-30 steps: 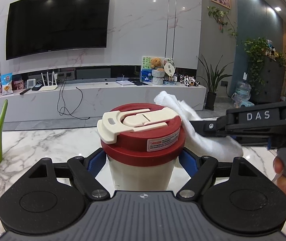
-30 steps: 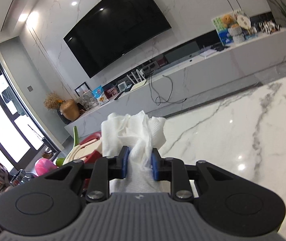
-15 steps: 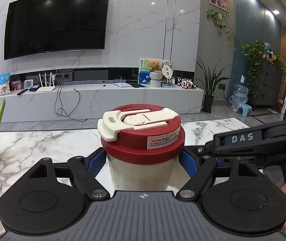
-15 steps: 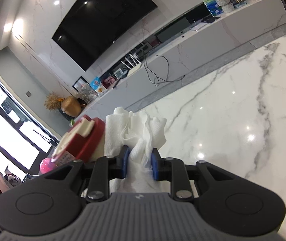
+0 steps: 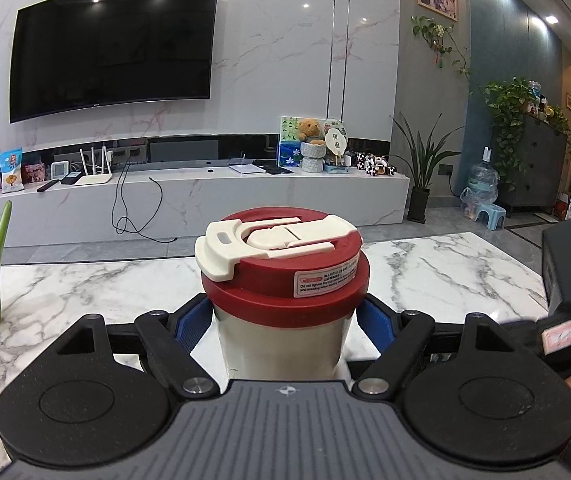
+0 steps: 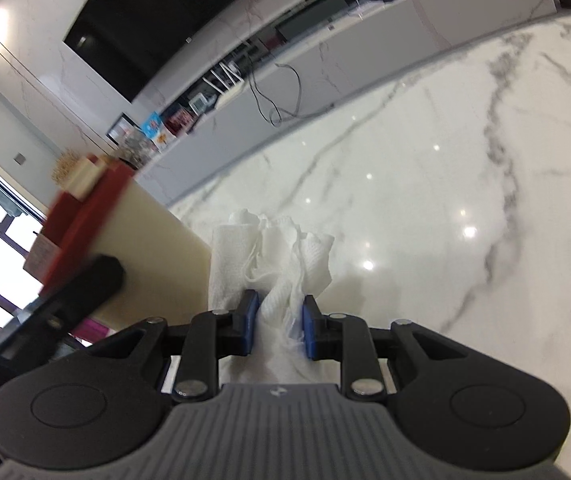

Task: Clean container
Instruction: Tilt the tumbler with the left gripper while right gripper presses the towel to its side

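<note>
The left gripper pinched the cream container under its shut red lid, contents hidden, while the right gripper clamped a paper towel.

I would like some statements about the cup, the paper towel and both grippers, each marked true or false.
1. The left gripper holds the cup by its body. True.
2. The cup's lid is blue. False: it is red with a cream clasp.
3. The right gripper pinches a paper towel. True.
4. The cup lies on its side. False: it stands upright.
5. The table is wooden. False: it is white marble.
</note>
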{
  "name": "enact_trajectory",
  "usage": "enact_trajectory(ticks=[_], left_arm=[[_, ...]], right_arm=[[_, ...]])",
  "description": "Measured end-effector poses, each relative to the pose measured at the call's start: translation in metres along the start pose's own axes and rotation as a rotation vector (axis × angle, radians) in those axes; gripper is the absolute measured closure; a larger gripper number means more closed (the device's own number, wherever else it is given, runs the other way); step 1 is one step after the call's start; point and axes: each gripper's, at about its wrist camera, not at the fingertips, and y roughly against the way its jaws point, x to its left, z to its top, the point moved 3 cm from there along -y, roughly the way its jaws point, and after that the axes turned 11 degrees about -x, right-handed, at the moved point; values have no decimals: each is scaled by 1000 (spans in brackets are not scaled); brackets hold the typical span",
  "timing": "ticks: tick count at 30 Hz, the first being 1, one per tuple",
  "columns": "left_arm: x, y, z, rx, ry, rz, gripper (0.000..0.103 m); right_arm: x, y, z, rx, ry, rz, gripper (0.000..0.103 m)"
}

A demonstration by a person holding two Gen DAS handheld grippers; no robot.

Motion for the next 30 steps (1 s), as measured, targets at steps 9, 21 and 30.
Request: enact_trajectory(ticks=[9,21,30], left_arm=[[-2,0,1,1,-1,5,25],[4,1,0,1,2,4,25],[1,-1,-4,1,-3,12,25]], right_arm=[[-4,-12,-13,83,92,-45,77],[-8,-11,-19,110,246,-94,74],[-6,-5,-16,103,320,-116,51]])
